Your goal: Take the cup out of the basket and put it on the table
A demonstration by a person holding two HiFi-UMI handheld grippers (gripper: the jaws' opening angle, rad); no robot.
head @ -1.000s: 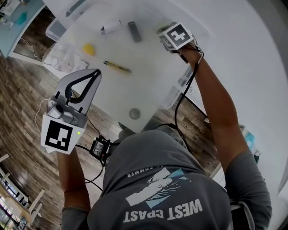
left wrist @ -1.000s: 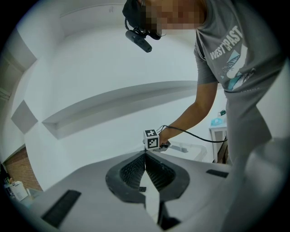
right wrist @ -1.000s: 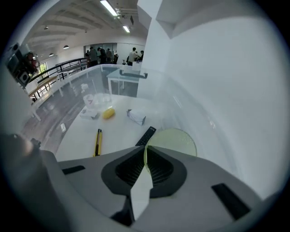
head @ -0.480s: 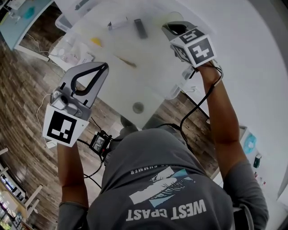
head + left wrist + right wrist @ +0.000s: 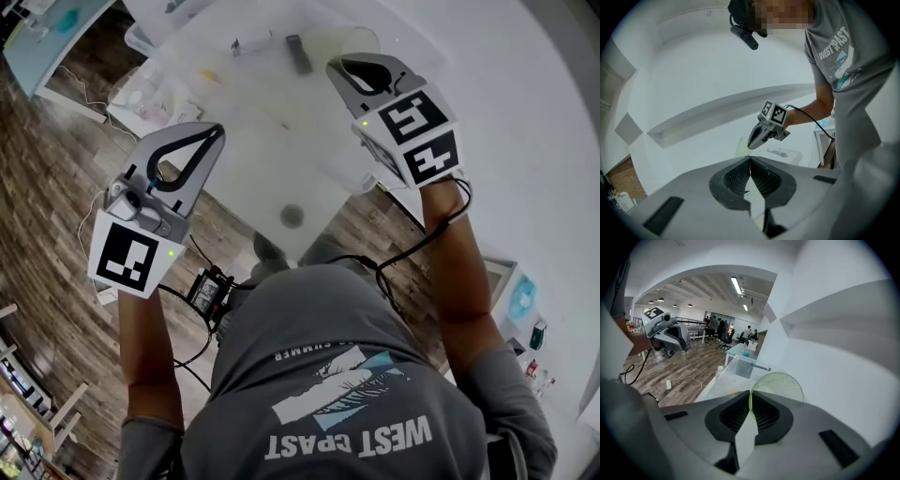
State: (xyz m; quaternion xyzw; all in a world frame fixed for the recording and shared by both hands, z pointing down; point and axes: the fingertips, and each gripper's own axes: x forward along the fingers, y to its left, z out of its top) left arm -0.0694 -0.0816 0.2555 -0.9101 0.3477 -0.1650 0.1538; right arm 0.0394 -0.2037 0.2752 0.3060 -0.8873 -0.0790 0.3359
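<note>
Right gripper (image 5: 750, 398) has risen off the table (image 5: 253, 150) w/ green cup (image 5: 780, 386) pinched by its rim, held aloft. Left gripper (image 5: 750, 161) closed, empty. Risk: thin rim grip, so a jerk could slip the cup.

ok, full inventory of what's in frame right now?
cup: one, translucent green, rim pinched in the right claw, over the table's far end
table: one, white, in front of the person
dark bar: one, dark grey, far end of the table
white item: one, white, left of the dark bar, too small to identify
disc: one, grey, near edge of the table
clear bins: at least two, clear, left of the table
T-shirt: one, grey, on the person
left claw: one, grey, shut, empty
right claw: one, grey, shut on the cup
</note>
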